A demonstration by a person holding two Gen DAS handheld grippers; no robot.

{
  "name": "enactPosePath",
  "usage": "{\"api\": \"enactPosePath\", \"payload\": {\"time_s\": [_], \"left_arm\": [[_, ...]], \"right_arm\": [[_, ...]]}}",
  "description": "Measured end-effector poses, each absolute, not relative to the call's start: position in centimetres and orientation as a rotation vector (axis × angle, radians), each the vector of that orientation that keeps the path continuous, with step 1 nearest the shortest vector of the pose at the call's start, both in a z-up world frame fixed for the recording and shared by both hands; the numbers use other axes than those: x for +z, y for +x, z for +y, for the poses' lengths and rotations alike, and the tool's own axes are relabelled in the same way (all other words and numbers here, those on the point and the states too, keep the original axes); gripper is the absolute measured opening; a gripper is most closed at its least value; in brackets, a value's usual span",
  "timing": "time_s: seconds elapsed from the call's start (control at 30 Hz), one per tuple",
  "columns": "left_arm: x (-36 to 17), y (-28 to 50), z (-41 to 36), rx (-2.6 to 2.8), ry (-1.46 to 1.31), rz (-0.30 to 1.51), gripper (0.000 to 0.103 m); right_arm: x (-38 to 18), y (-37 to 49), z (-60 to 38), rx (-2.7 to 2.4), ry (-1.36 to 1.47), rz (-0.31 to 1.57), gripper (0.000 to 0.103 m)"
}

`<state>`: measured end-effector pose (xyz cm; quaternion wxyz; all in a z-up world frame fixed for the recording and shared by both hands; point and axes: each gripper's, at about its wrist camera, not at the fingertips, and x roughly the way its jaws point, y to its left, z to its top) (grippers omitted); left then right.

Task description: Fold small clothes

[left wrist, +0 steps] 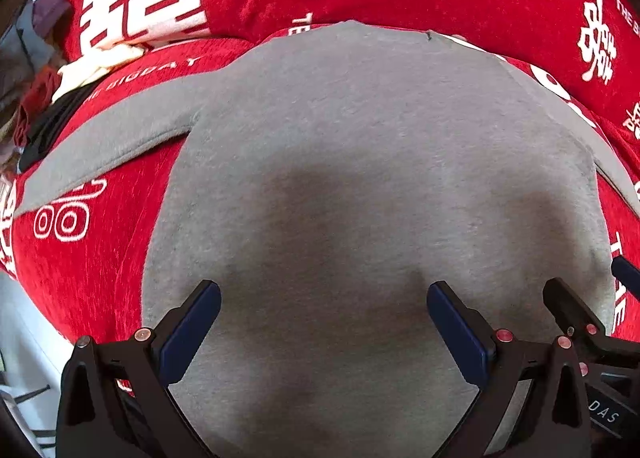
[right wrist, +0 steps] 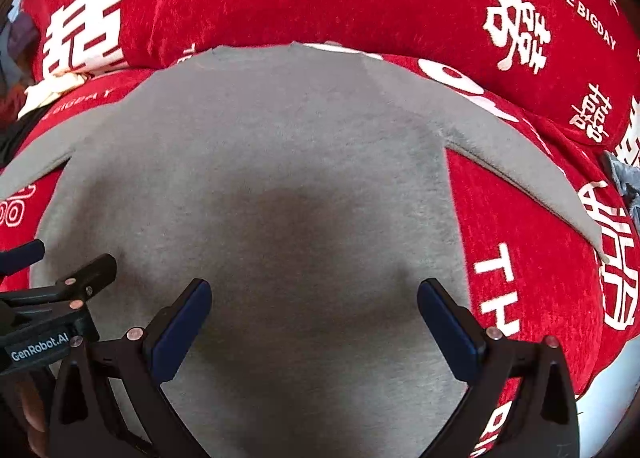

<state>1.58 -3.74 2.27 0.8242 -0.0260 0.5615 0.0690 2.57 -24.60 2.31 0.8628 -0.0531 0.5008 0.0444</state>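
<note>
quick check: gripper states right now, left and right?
Left gripper: open, holding nothing, over the grey top.
Right gripper: open, holding nothing, over the same grey top.

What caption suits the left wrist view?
Open left tool above a flat grey shirt on a red printed cover.

Grey garment (left wrist: 360, 162): soft knit cloth, matt, faintly fuzzy nap. Red cover (right wrist: 520, 226) beneath: plush chenille-like cloth, slight sheen, flat white printed lettering. Left gripper (left wrist: 324, 322) and right gripper (right wrist: 314, 318): matt black plastic frames, 2 dark blue smooth pads (left wrist: 192, 330) each, small coppery metal rivets.
</note>
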Motion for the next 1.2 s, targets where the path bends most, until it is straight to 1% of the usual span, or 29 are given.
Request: {"api": "enactPosePath", "payload": {"time_s": [0.23,0.5,1.2], "left_arm": [[3.4,2.8,-6.1,0.125,-0.013,1.171,0.103],[4.5,5.2,-9.9,0.085,0.049,1.151,0.103],[4.5,12.7,-21.7,-0.034,0.198,1.146,0.103]], "right_arm": [[3.5,3.4,-27.5,0.067,-0.044,1.016,0.102],[4.1,4.5,-33.1,-0.014,0.064,0.997,0.102],[0.9,5.6,-52.5,-0.303,0.376,0.991,0.102]]}}
